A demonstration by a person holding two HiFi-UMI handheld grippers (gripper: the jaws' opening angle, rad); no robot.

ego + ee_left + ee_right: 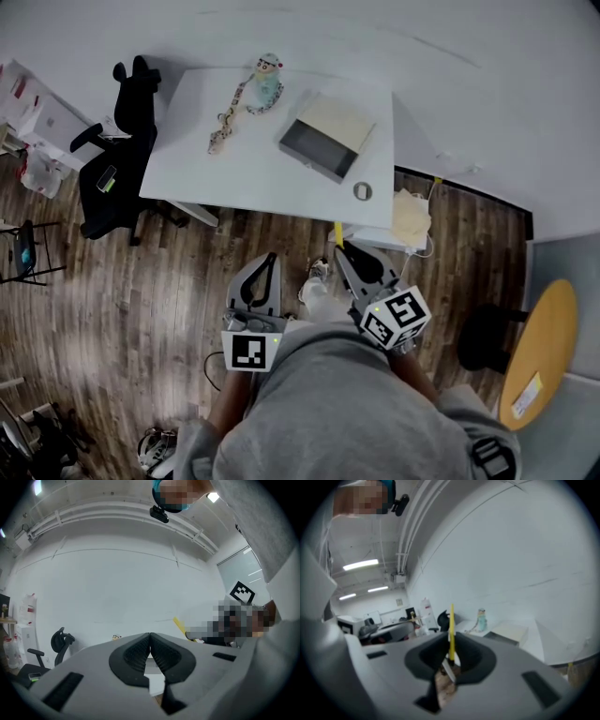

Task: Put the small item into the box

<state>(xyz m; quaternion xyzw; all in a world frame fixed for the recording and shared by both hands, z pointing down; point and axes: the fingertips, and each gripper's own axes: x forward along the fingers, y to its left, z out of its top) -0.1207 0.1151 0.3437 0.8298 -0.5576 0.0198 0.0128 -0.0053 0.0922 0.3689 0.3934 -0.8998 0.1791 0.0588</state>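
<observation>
On the white table (pixel 253 169) lies a grey open box (pixel 323 139) with a beige lid part; the right gripper view shows the box (pixel 511 632) too. A small round ring-like item (pixel 363 191) rests near the table's front right corner. Both grippers hang over the wooden floor, well short of the table. My left gripper (pixel 271 258) is shut, its pads (pixel 140 651) meeting with nothing between them. My right gripper (pixel 340 249) is shut on a thin yellow stick (pixel 452 630) that points upward; from the head view the yellow stick (pixel 337 232) reaches toward the table edge.
A doll with a beaded cord (pixel 255 89) lies at the table's back. A black office chair (pixel 122 150) stands left of the table, and a beige bag (pixel 410 216) sits under its right end. A round wooden table (pixel 539 347) is at the right, with shelves (pixel 28 117) at the far left.
</observation>
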